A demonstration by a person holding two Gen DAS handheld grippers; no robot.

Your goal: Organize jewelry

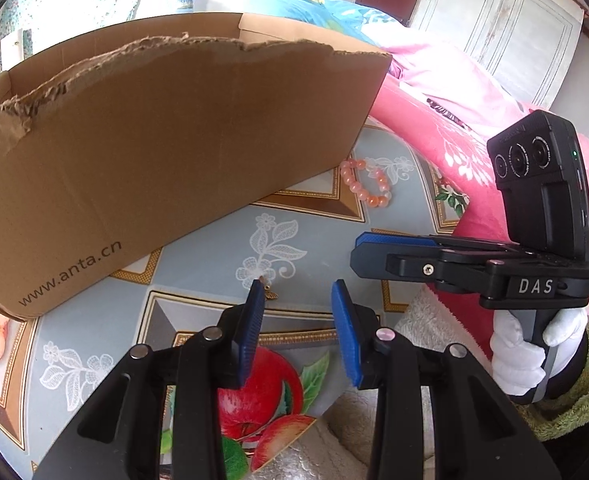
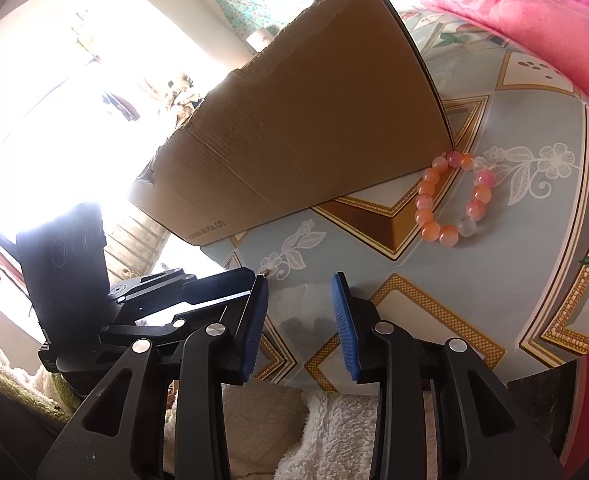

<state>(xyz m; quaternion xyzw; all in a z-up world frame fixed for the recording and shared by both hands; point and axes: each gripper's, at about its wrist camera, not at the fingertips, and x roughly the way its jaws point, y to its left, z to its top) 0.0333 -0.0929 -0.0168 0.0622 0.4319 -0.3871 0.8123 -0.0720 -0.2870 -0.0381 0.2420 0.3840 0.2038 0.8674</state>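
Bead bracelet waiting by the box corner

The bead bracelet lies flat on the bench, touching the cardboard box at its right corner, far and right of the right gripper, the nearer one; its fingers stand narrowly apart, empty, as do the left gripper fingers, beside a tiny gold charm
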